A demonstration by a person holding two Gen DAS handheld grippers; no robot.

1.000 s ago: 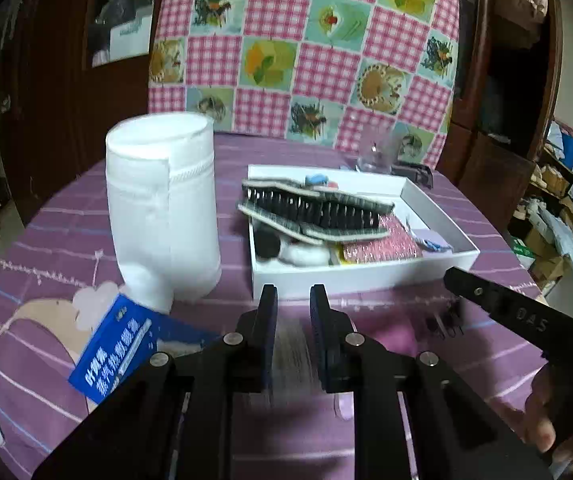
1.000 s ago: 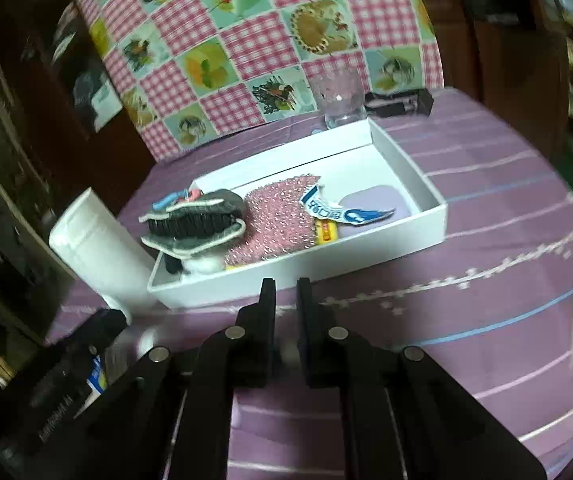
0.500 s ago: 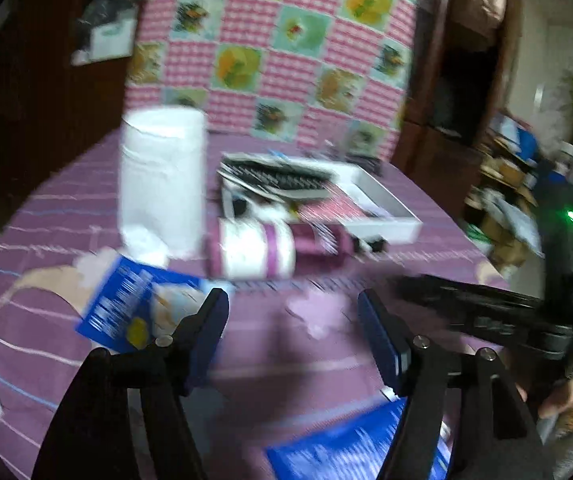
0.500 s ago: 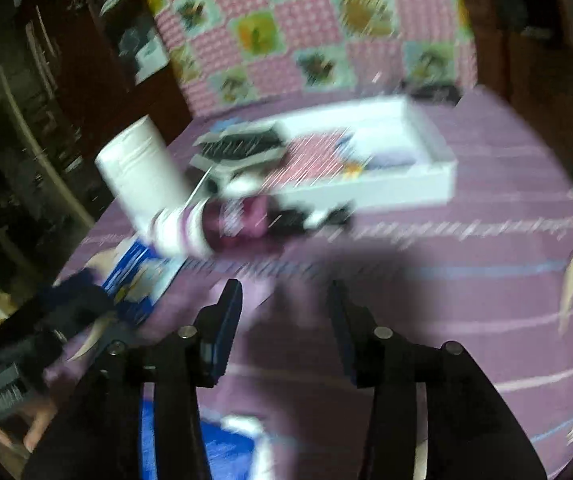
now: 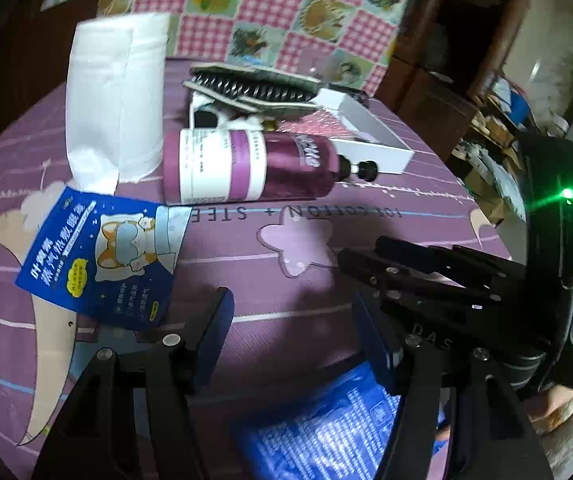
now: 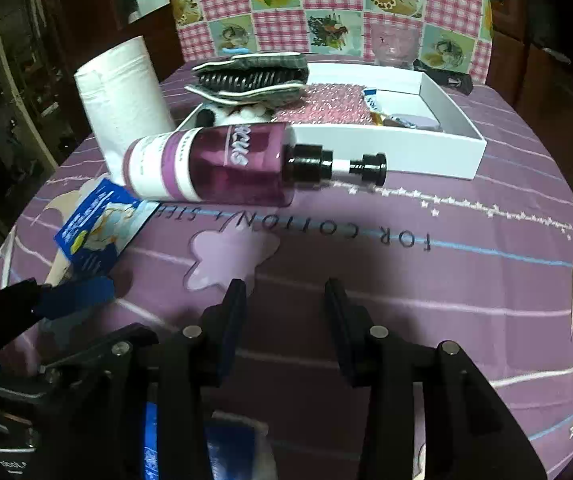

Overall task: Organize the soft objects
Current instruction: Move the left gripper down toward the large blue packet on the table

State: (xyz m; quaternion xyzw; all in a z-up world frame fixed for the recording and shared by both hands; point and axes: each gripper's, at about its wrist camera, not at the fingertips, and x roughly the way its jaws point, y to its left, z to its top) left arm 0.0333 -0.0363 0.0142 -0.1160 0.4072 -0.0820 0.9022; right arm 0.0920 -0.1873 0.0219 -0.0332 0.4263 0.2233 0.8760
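Purple bottle (image 5: 254, 168) — beyond left claw (image 5: 292, 332)

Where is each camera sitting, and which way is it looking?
Left wrist: on the left gripper, looking down across the purple tablecloth; its own fingers, the right gripper and a hand show.
Right wrist: on the right gripper, facing the same way; its own fingers and the left gripper show.
Both see the lying purple pump bottle, white paper roll, white cardboard tray and blue sachet.

Blue packet (image 5: 326, 428) cut off by the bottom edge (print too blurred to read), box (image 6: 426, 148) contents partly hidden behind purple bottle (image 6: 222, 164)
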